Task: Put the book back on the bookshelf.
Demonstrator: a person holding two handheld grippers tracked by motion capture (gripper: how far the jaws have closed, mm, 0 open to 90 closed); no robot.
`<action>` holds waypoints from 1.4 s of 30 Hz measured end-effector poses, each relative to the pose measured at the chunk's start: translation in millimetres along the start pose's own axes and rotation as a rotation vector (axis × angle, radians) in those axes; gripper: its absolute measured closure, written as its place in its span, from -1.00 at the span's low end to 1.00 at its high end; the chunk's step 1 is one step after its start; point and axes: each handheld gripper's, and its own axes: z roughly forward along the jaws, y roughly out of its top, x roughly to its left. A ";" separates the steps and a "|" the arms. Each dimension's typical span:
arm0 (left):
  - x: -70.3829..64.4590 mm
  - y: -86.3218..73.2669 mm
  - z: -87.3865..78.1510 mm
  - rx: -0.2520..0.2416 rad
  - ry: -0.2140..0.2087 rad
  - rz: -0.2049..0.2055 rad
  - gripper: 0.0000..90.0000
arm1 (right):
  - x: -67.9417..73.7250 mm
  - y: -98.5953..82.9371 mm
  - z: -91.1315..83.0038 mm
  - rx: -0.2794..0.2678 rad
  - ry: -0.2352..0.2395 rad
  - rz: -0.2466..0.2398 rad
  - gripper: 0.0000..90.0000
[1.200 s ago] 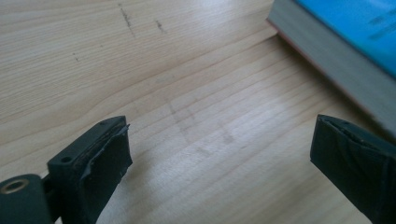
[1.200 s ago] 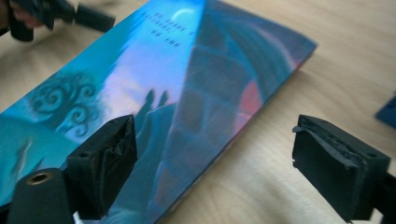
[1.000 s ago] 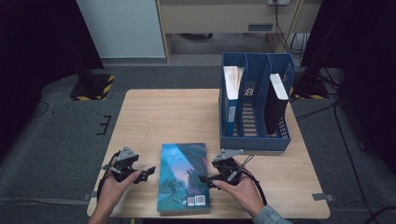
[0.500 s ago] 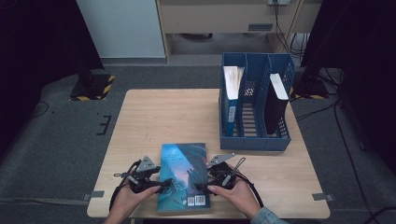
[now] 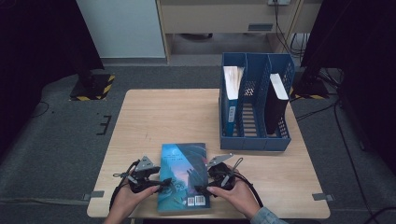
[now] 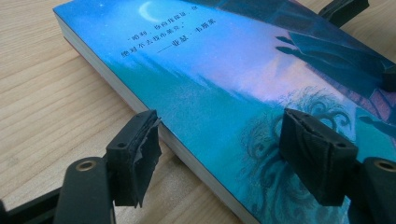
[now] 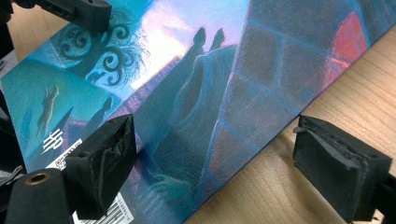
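On the wooden table [image 5: 163, 116], the blue file rack [image 5: 254, 140] stands toward the far right, two books upright in it. Your blue-covered book [image 5: 183, 175] lies flat, back cover up, well short of the rack and to its left, at the table's near edge. Its long axis runs from you toward the far side, barcode end nearest you. Your left gripper [image 5: 156, 183] straddles the book's left edge, jaws open, one above the cover and one over the table. Your right gripper [image 5: 205, 184] does likewise at the right edge, jaws spread, gripping nothing.
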 end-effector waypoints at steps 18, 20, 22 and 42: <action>10.3 -2.7 -2.9 -0.017 0.036 -0.028 -0.41 | -3.7 2.6 10.2 -0.031 0.060 0.036 -0.66; 10.5 -3.7 -2.5 -0.012 0.024 -0.046 -0.44 | -5.3 0.9 9.6 -0.032 0.066 0.040 -0.68; 10.4 -3.7 -1.9 -0.011 0.021 -0.053 -0.46 | -7.2 -0.3 9.4 -0.030 0.071 0.049 -0.71; 11.8 2.4 7.4 -0.017 -0.006 -0.042 -0.51 | -11.1 -4.2 14.2 -0.036 0.122 0.049 -0.86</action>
